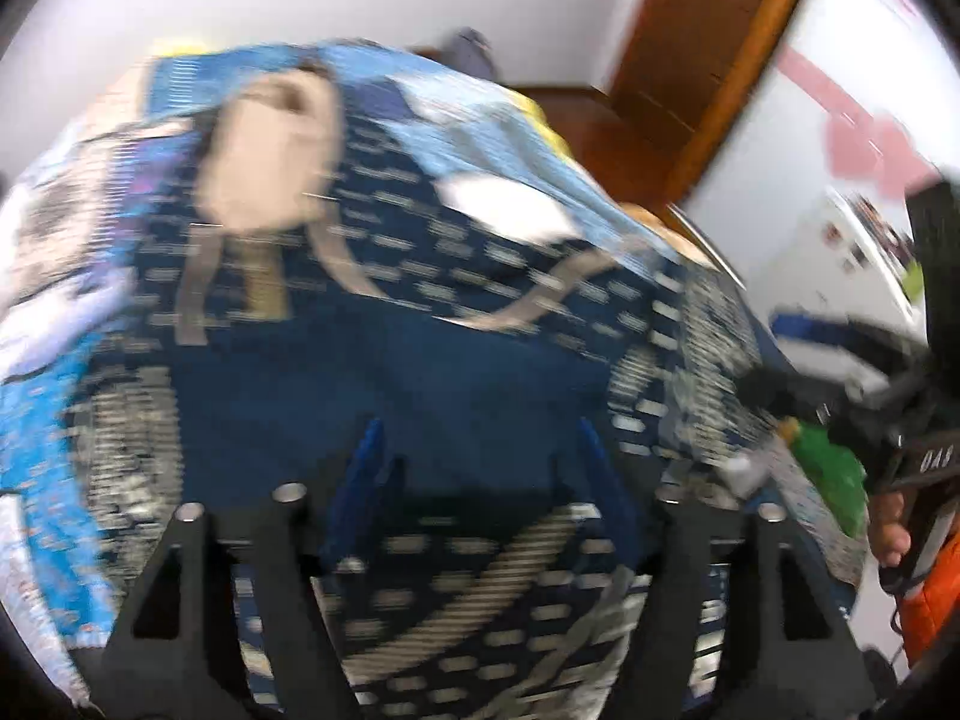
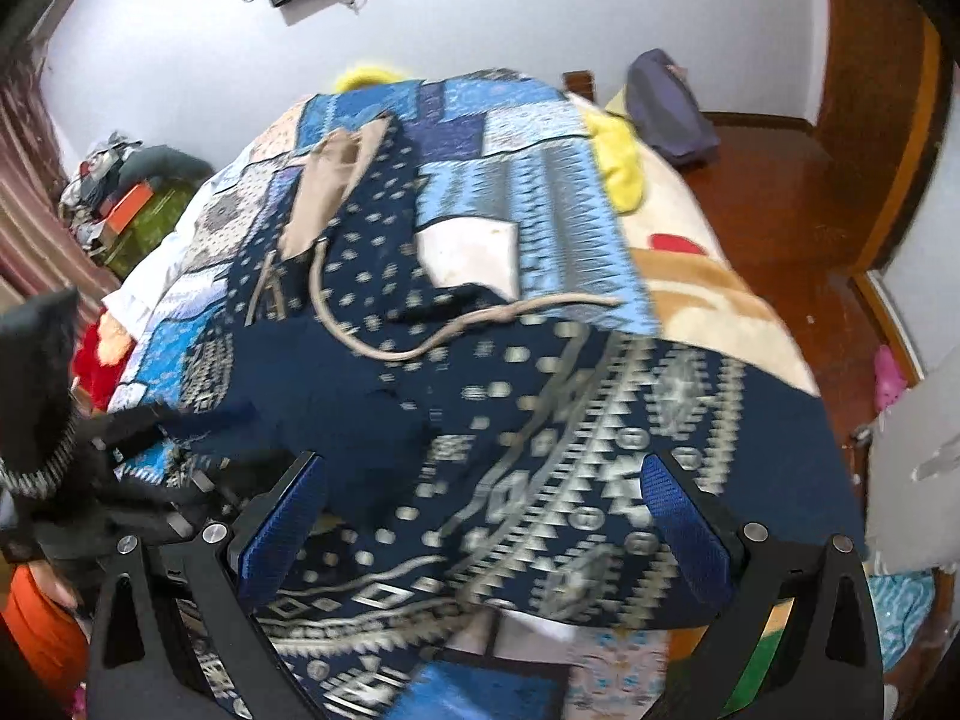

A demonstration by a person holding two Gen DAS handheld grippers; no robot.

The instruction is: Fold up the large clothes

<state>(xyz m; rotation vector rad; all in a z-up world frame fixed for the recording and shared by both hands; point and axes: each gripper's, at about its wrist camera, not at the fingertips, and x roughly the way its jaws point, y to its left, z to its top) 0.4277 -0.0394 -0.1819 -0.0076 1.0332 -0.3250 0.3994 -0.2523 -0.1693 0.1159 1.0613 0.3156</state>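
A large navy garment with silver-white patterns [image 2: 540,420] lies spread over a bed; it has a beige neck lining [image 2: 336,180] and a beige drawstring [image 2: 456,324]. It also shows, blurred, in the left wrist view [image 1: 420,372]. My left gripper [image 1: 480,450] is open just above the navy cloth, its blue pads apart with cloth between and below them. My right gripper [image 2: 480,498] is open wide over the garment's patterned near part, holding nothing. The left gripper [image 2: 138,450] shows at the left edge of the right wrist view.
A blue patchwork quilt [image 2: 540,180] covers the bed, with a cream blanket [image 2: 708,300] and a yellow cloth [image 2: 618,162] at the right. A wooden floor [image 2: 780,210], a door frame [image 1: 732,60] and a pile of clutter [image 2: 132,192] at the left surround the bed.
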